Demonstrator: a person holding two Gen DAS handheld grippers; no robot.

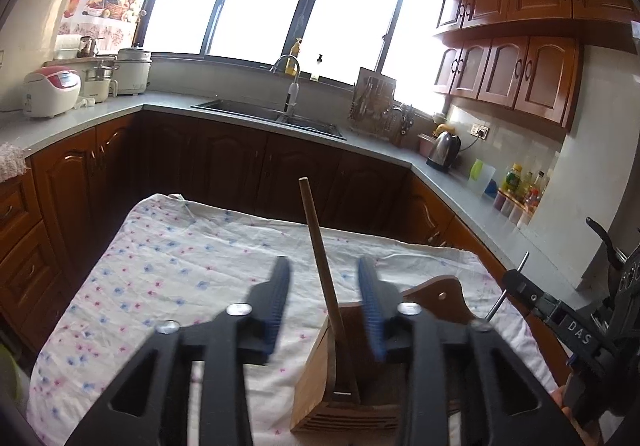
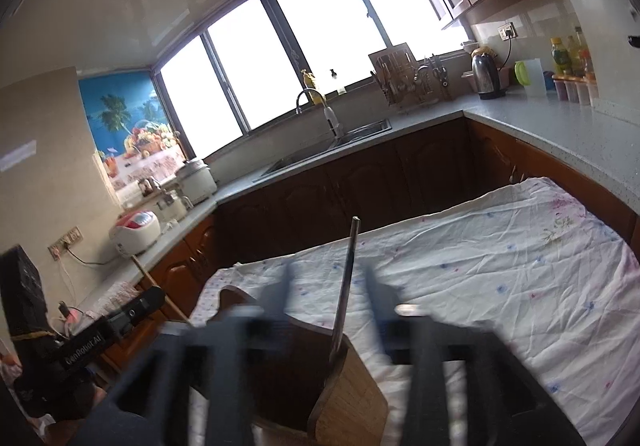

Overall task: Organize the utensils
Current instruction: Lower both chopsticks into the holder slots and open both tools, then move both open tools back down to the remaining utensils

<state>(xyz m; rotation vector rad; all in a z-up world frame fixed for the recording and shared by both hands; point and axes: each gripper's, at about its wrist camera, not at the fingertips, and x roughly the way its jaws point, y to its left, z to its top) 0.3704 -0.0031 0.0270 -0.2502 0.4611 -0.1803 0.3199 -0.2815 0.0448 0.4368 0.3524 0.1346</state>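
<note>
A wooden utensil holder (image 1: 320,378) stands on a floral cloth (image 1: 172,266) over a table. In the left wrist view a wooden stick handle (image 1: 320,250) stands up out of the holder between my open left gripper's (image 1: 324,274) fingers, touching neither. In the right wrist view the holder (image 2: 348,394) sits below my open right gripper (image 2: 326,286), blurred by motion. A thin metal utensil handle (image 2: 346,282) rises from the holder between its fingers. The right gripper's body shows at the right edge of the left wrist view (image 1: 568,318).
Kitchen counters wrap around the table with a sink (image 1: 272,114), faucet (image 1: 292,86), rice cooker (image 1: 50,92), dish rack (image 1: 374,102), kettle (image 1: 444,146) and bottles (image 1: 520,186). Wooden cabinets (image 1: 520,66) hang at the right. The cloth (image 2: 500,278) stretches right of the holder.
</note>
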